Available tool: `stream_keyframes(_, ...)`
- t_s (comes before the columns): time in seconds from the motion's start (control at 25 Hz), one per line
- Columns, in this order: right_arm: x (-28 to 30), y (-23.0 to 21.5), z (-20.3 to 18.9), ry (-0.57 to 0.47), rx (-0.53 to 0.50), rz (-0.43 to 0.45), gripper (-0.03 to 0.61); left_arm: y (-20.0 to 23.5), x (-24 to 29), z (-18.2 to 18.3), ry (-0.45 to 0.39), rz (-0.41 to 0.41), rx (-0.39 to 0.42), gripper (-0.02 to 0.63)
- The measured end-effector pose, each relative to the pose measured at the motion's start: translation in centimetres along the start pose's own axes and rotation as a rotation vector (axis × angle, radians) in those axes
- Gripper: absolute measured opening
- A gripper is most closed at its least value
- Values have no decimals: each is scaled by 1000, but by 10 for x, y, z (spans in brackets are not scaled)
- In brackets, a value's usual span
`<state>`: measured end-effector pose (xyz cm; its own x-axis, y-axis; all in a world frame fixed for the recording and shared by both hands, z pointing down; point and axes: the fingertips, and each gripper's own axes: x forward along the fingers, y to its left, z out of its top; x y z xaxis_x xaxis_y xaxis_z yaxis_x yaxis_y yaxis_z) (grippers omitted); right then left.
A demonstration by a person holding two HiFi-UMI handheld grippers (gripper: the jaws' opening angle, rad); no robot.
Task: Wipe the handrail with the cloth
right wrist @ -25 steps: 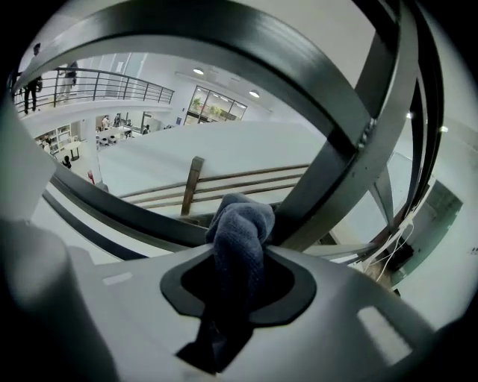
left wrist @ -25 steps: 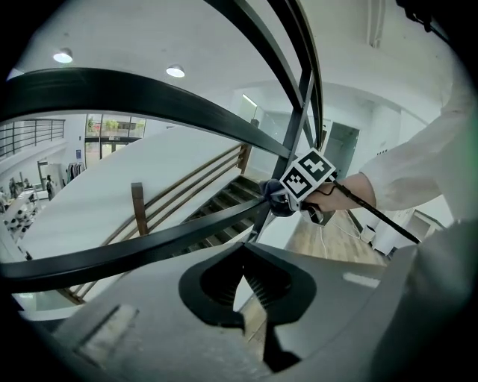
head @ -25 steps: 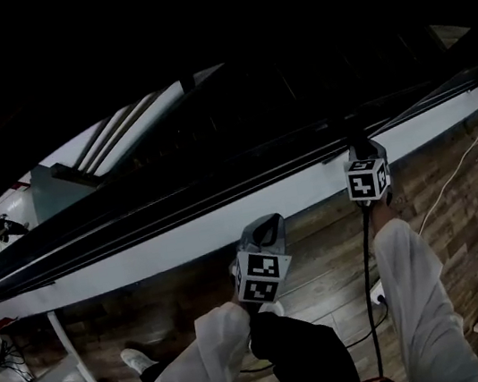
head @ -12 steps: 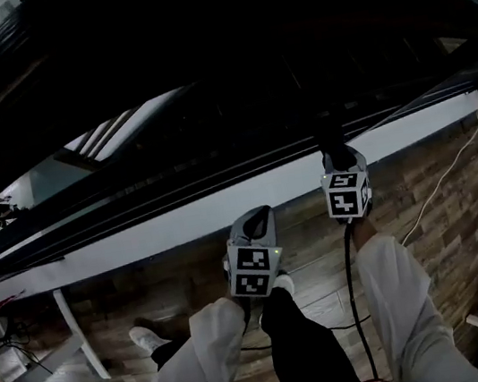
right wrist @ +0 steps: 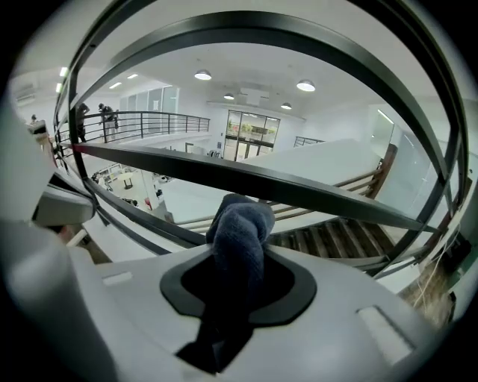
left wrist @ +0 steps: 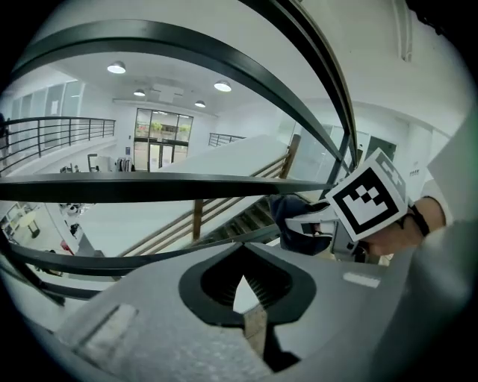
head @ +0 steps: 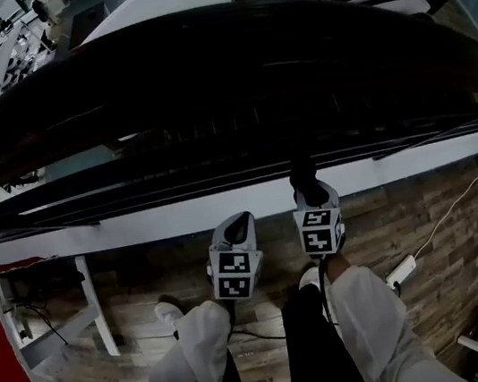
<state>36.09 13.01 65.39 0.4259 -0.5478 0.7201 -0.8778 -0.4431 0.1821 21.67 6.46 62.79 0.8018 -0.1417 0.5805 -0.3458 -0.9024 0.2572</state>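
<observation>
In the head view the cloth (right wrist: 240,224) is lost in shadow under the handrail (head: 200,65). It is pinched by the raised right hand-held gripper (head: 310,190); the left hand-held gripper (left wrist: 245,287) is held alongside, jaws pressed together.

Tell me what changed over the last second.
The right gripper shifted left and drew closer to the left gripper. The head view also swung up, so the dark handrail now fills the top of the picture. Nothing was taken or let go. The right gripper stays shut on the blue cloth, and the left gripper stays lower and nearer the person.
</observation>
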Motion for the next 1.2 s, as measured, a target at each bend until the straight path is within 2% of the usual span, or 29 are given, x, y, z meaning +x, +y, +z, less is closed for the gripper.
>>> stream_keyframes(0.32, 1, 205, 51, -11, -90, 164, 94, 161, -104, -26, -23, 157, -71, 2)
stream_keyframes(0.52, 16, 337, 67, -4, -146, 278, 94, 261, -158, -68, -6, 250, -115, 2)
stream_keyframes(0.72, 33, 458, 56, 26, -216, 392, 94, 349, -195, -118, 2, 335, -184, 2)
stream_keyframes(0.84, 43, 510, 42, 54, -238, 442, 94, 384, -208, -142, -8, 365, -223, 3)
stream_keyframes(1.04, 69, 573, 35, 48, -280, 506, 94, 423, -212, -176, -34, 406, -246, 2)
stream_keyframes(1.2, 97, 615, 41, 19, -246, 561, 94, 461, -208, -196, -55, 454, -228, 2)
